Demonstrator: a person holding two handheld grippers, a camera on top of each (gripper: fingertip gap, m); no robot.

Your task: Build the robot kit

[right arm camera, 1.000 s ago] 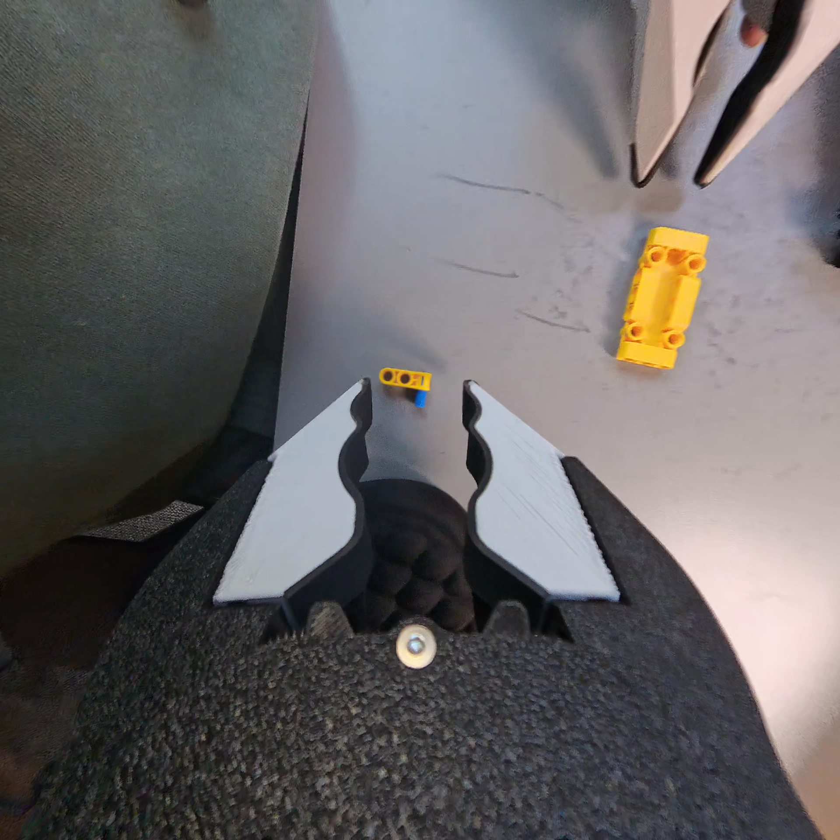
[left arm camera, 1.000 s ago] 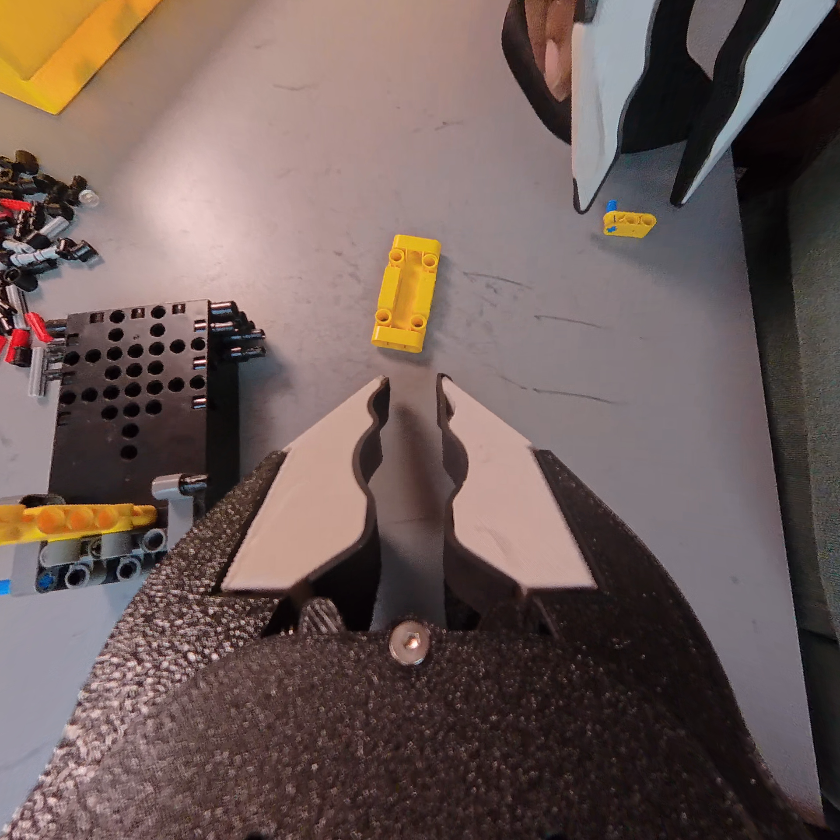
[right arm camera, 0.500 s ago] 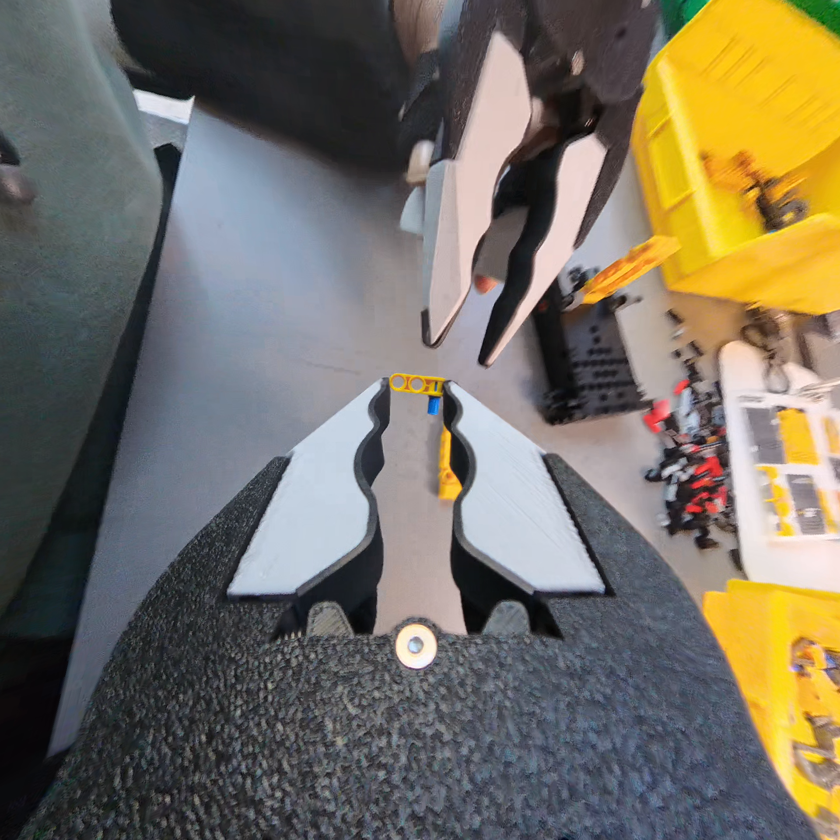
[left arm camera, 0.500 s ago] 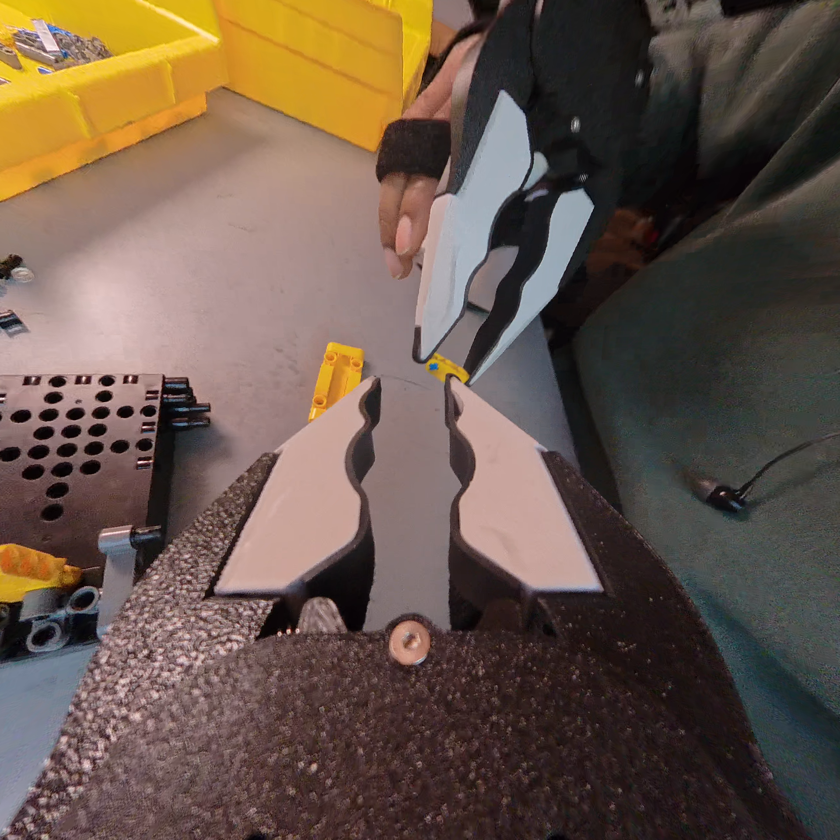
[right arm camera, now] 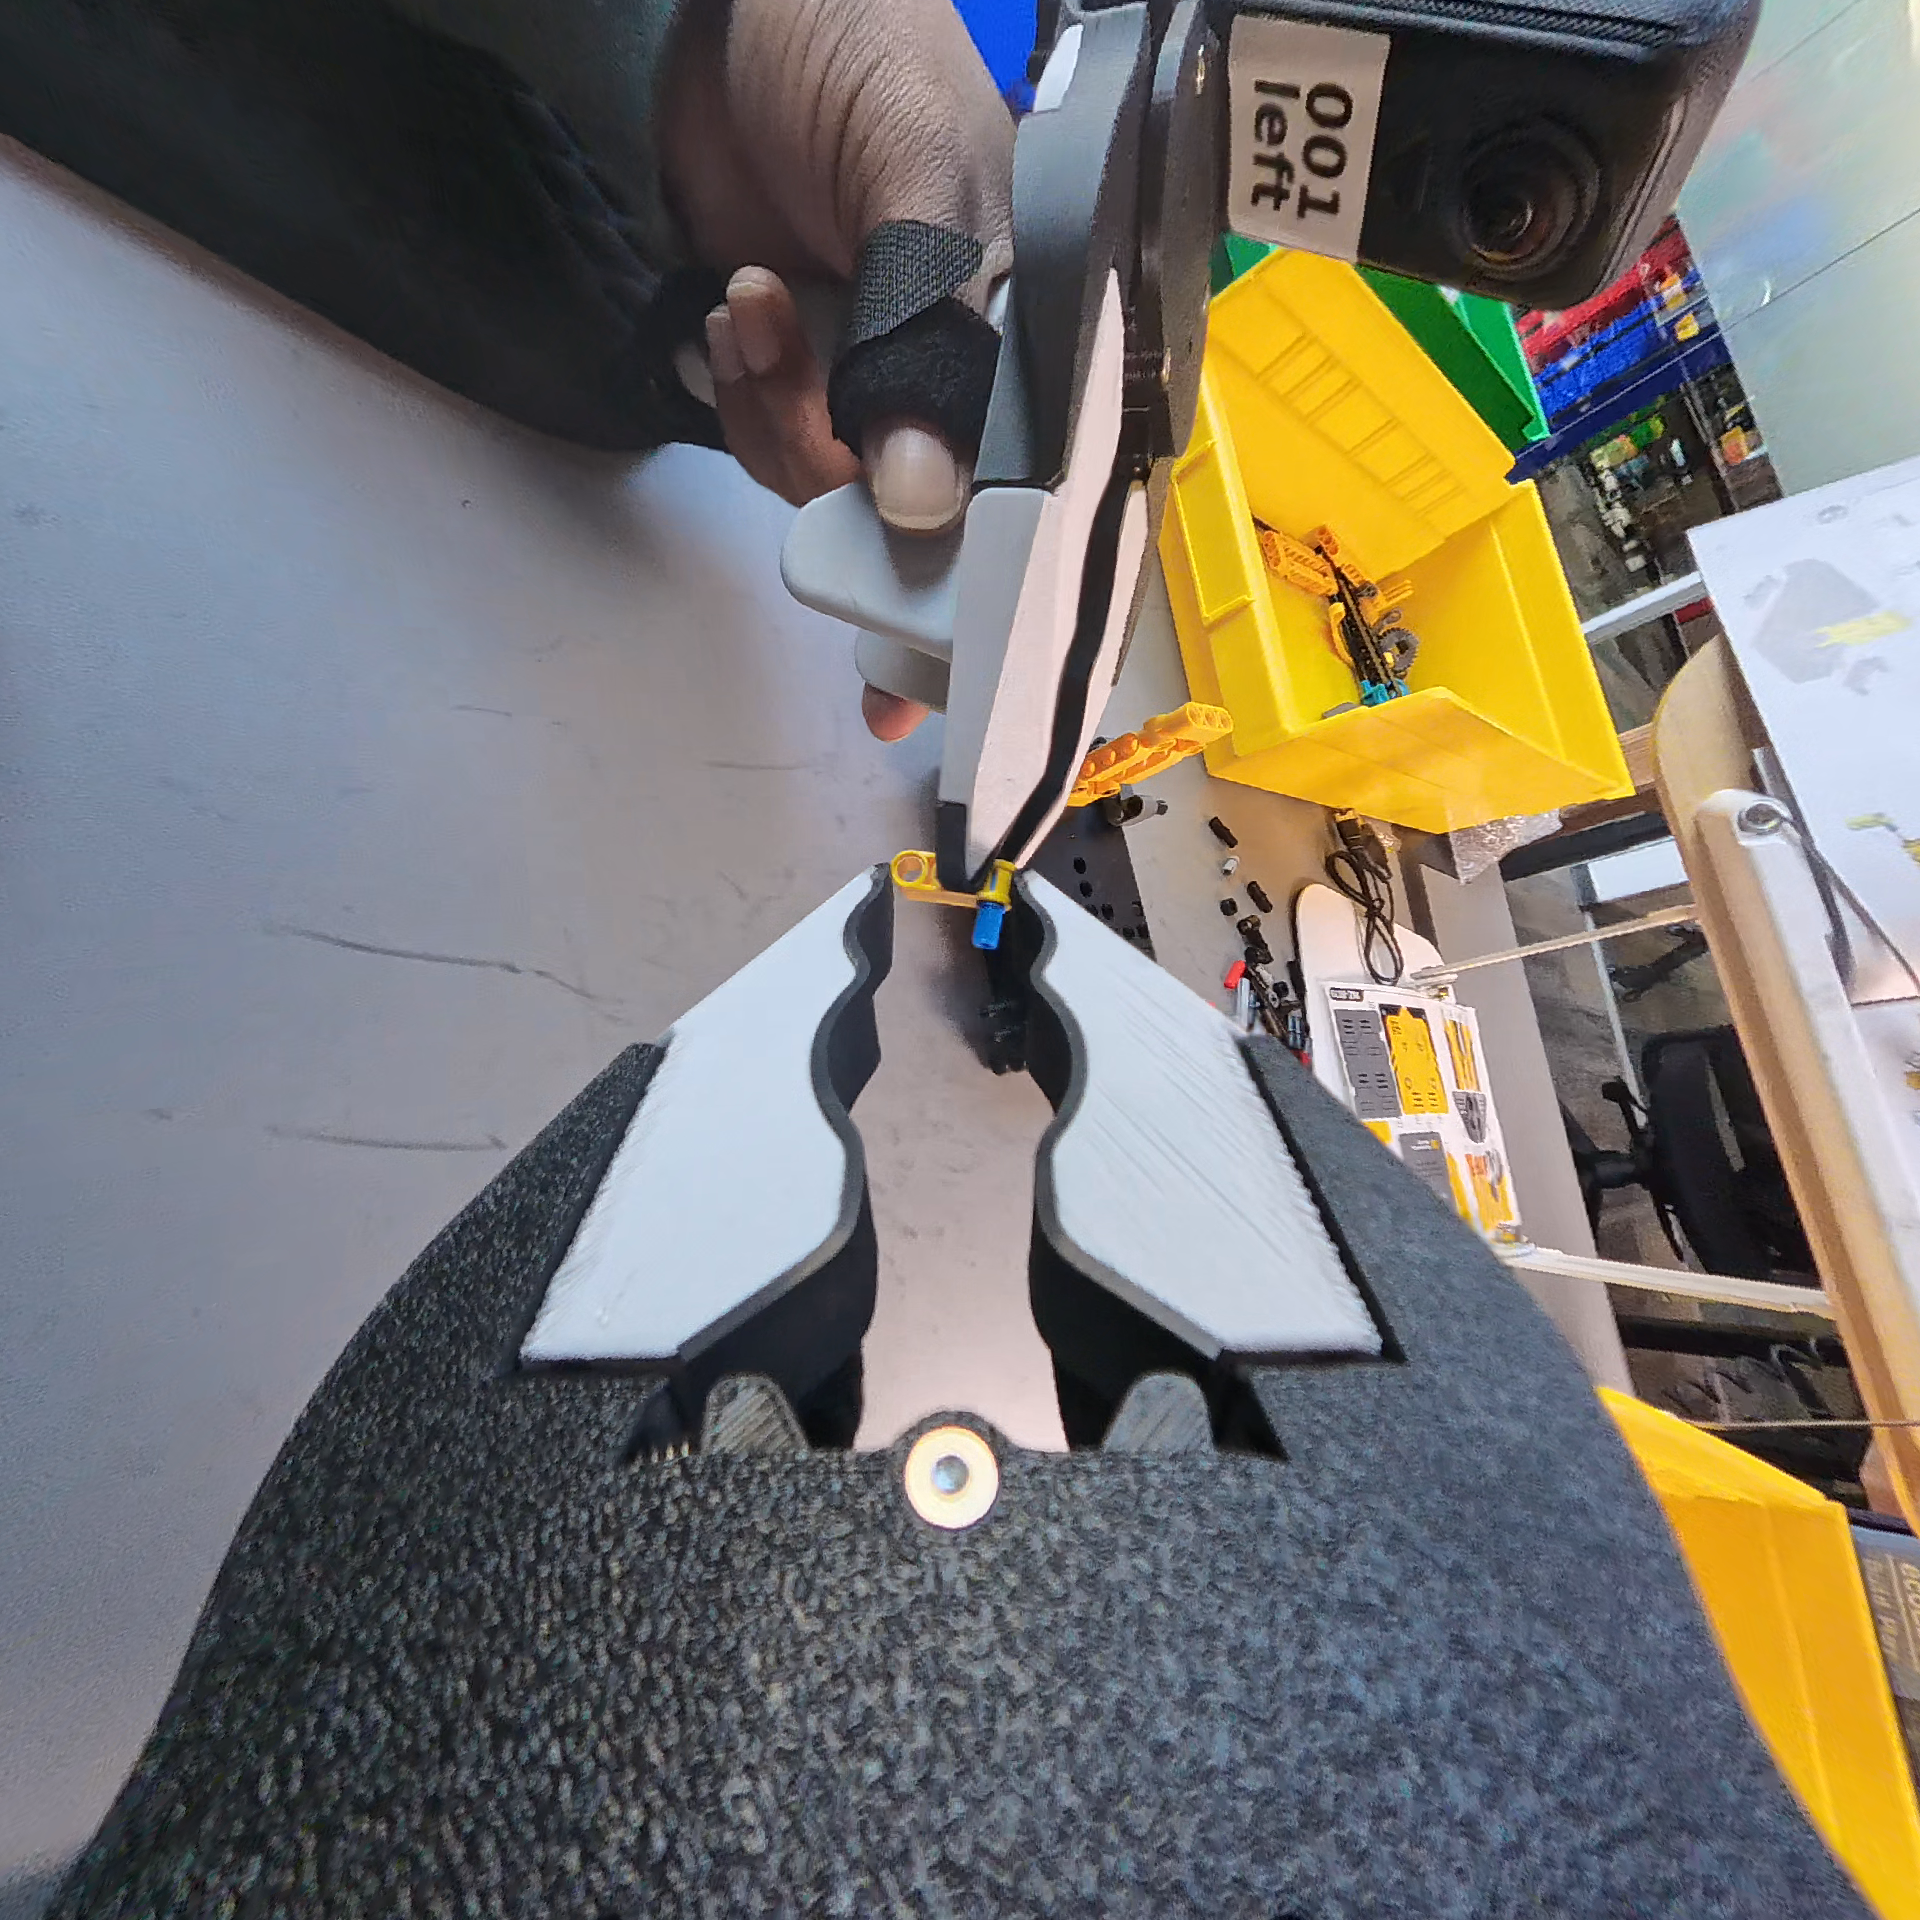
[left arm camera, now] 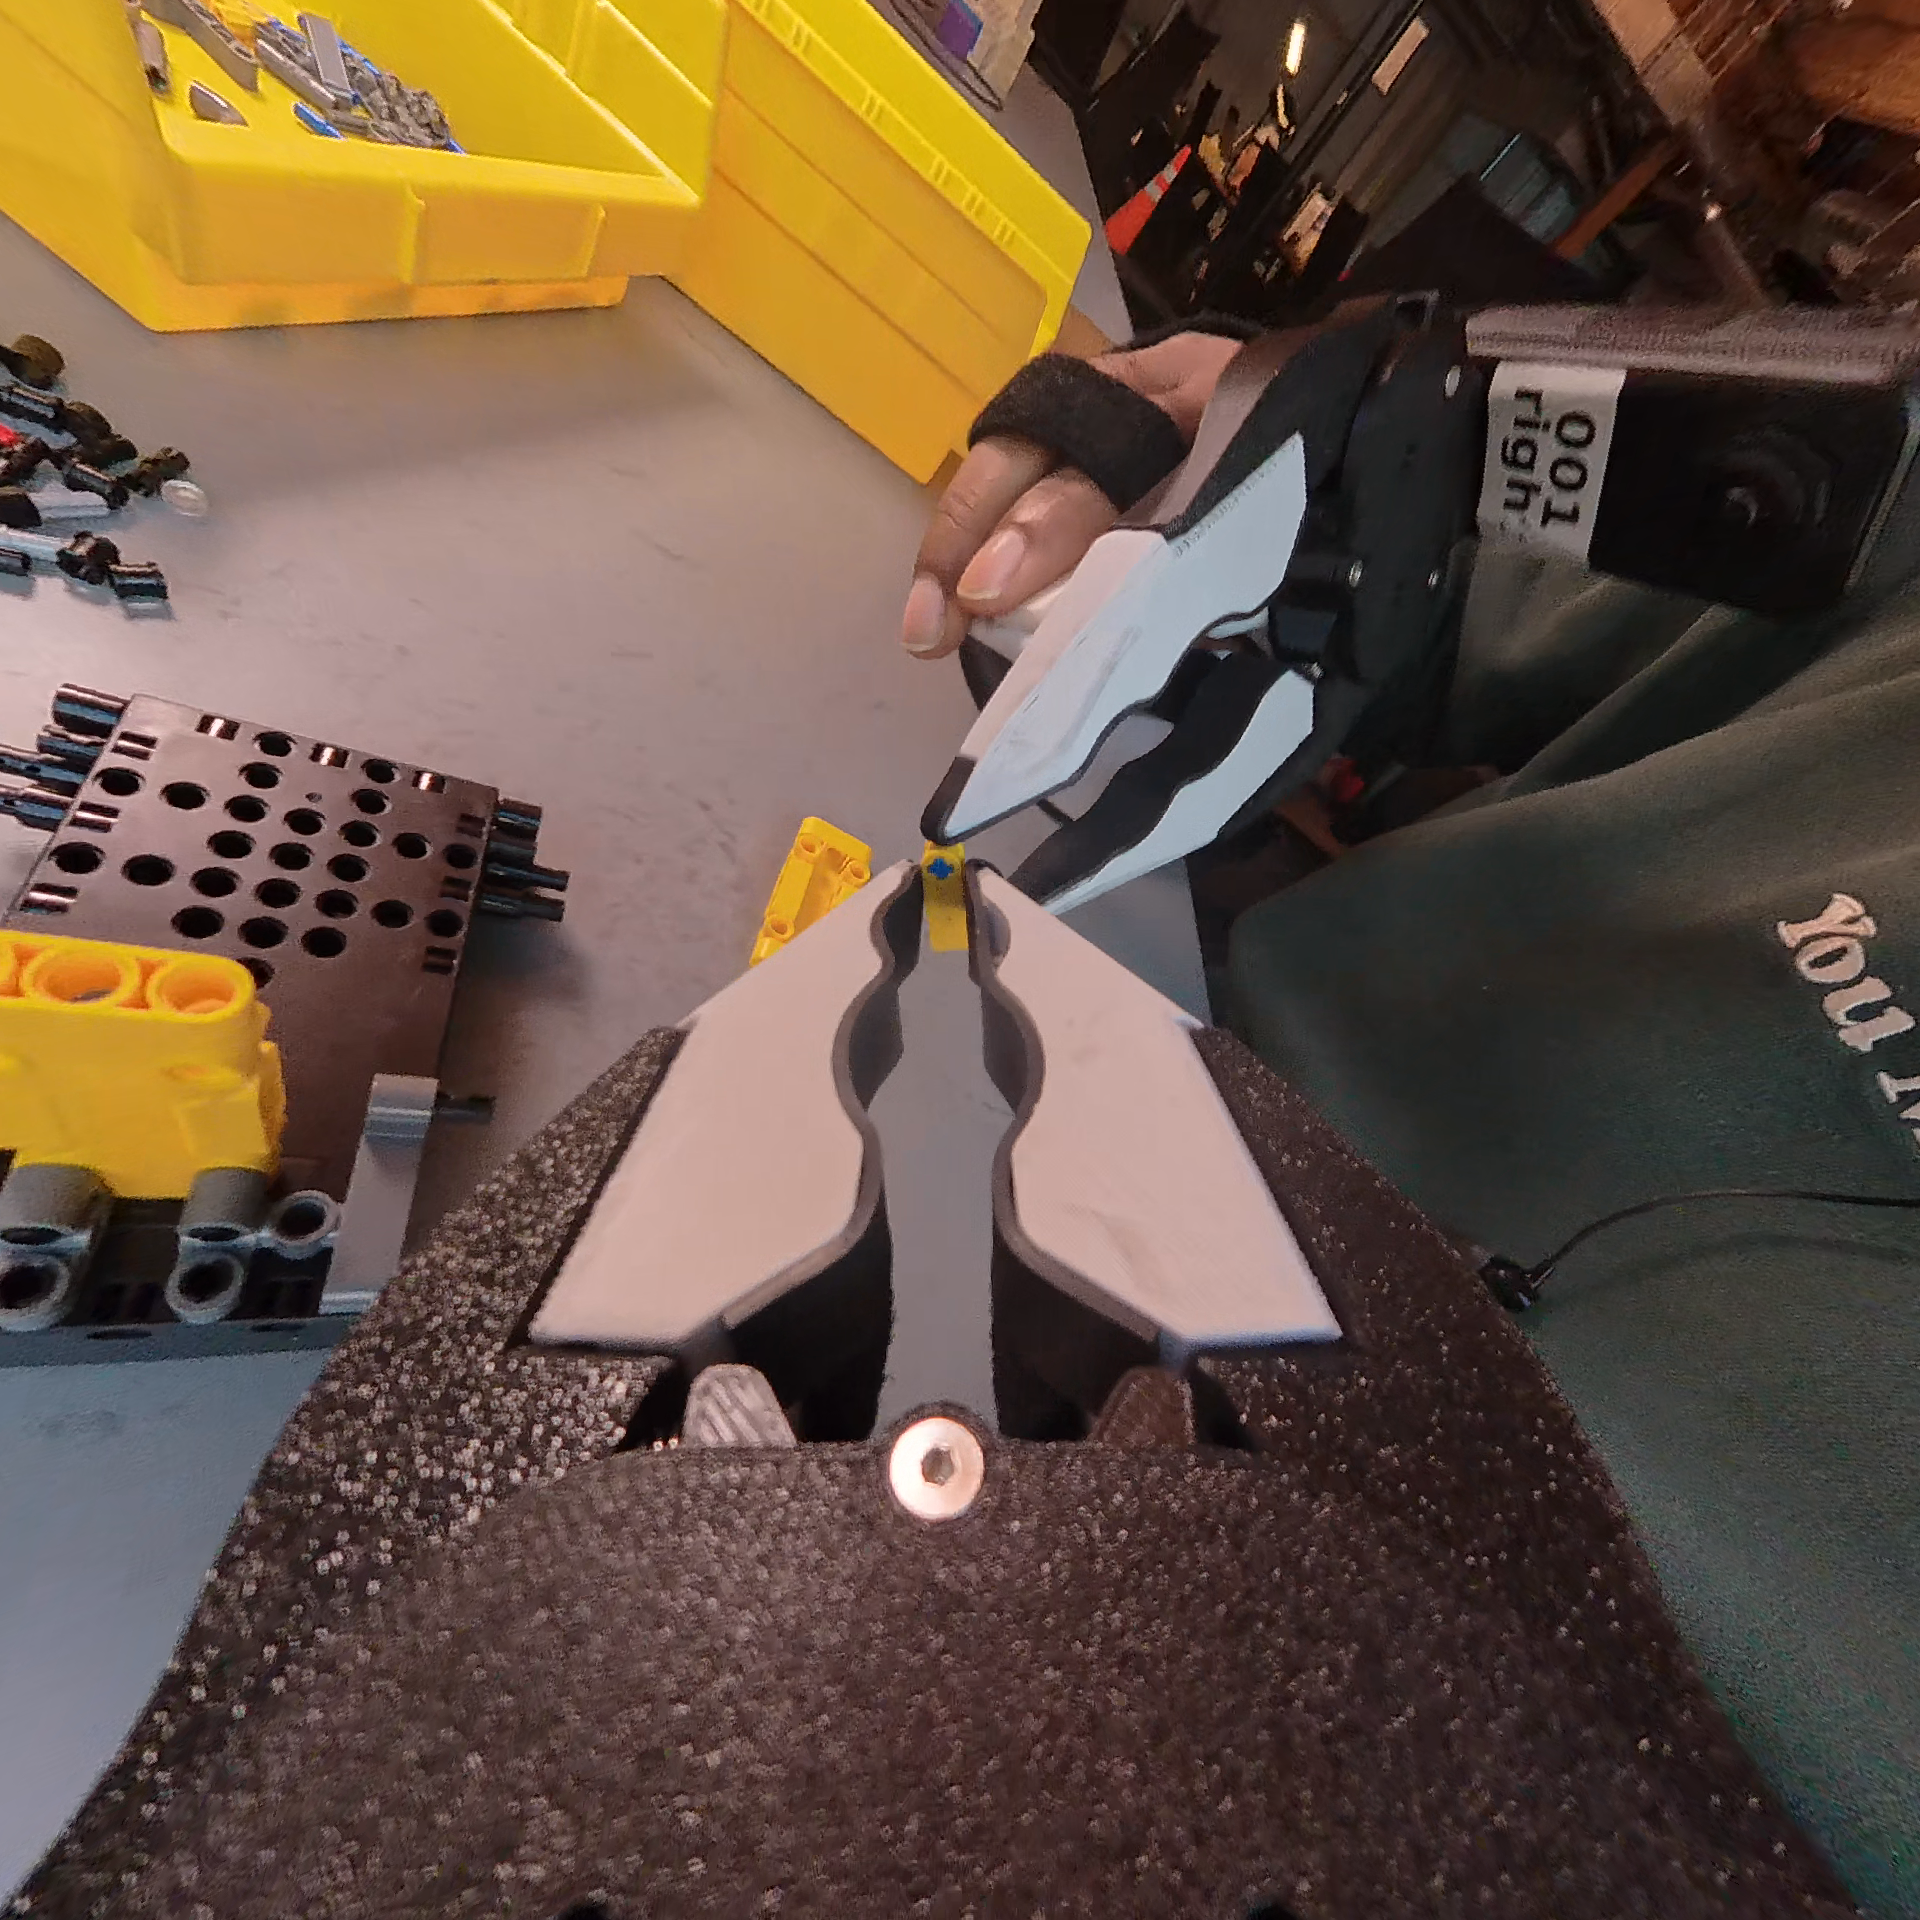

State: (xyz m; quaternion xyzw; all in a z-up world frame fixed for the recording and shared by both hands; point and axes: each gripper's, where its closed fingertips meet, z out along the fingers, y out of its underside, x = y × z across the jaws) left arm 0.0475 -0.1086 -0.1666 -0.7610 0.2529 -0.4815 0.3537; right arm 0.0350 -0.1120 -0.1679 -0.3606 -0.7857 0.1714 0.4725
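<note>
Left wrist view: left claw (left arm camera: pixel 943 902) pinching small yellow beam (left arm camera: pixel 943 920) (table edge (left arm camera: pixel 1195 966) near).

Your right gripper (right arm camera: pixel 961 894) has its fingers parted, tips flanking a small yellow beam (right arm camera: pixel 928 876) with a blue pin (right arm camera: pixel 986 921). The left gripper (right arm camera: pixel 982 847) pinches that beam from the far side. Yellow bins (right arm camera: pixel 1382 582) sit far right on the grey table (right arm camera: pixel 364 779).
</note>
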